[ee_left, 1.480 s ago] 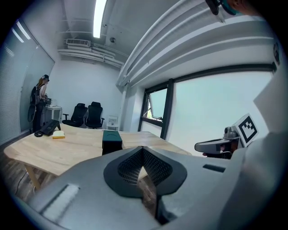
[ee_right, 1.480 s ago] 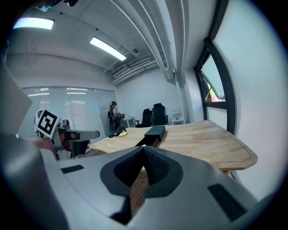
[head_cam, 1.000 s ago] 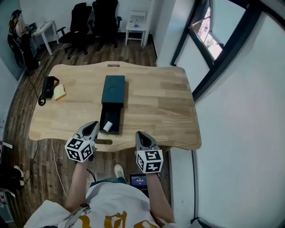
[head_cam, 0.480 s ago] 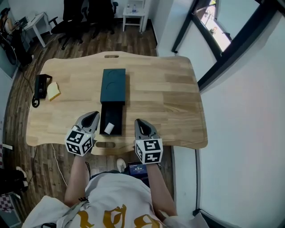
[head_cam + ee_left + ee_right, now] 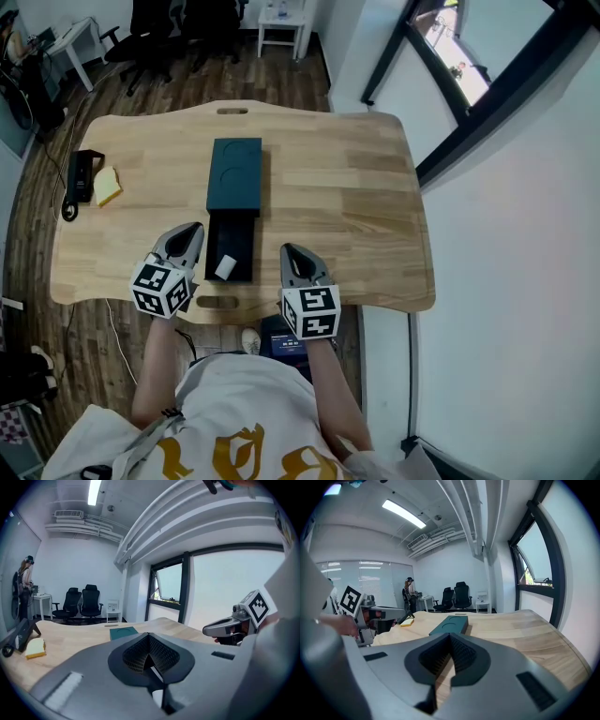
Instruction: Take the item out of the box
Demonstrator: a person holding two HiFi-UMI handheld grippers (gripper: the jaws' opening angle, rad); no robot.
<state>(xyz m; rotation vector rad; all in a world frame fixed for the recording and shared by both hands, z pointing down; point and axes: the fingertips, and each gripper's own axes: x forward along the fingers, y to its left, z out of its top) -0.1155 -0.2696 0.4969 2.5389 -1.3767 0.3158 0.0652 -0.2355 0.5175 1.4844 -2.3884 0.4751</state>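
The white item (image 5: 225, 267) lies in the tray (image 5: 236, 236) slid out of the dark box (image 5: 234, 175) on the wooden table (image 5: 356, 187). Left gripper (image 5: 192, 228) is just left of the box's tray and right gripper (image 5: 289, 249) just right, both clenched on nothing.

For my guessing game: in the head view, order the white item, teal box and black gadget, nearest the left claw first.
1. White item: in the open tray, near side.
2. Teal box: middle of the table.
3. Black gadget: far left.
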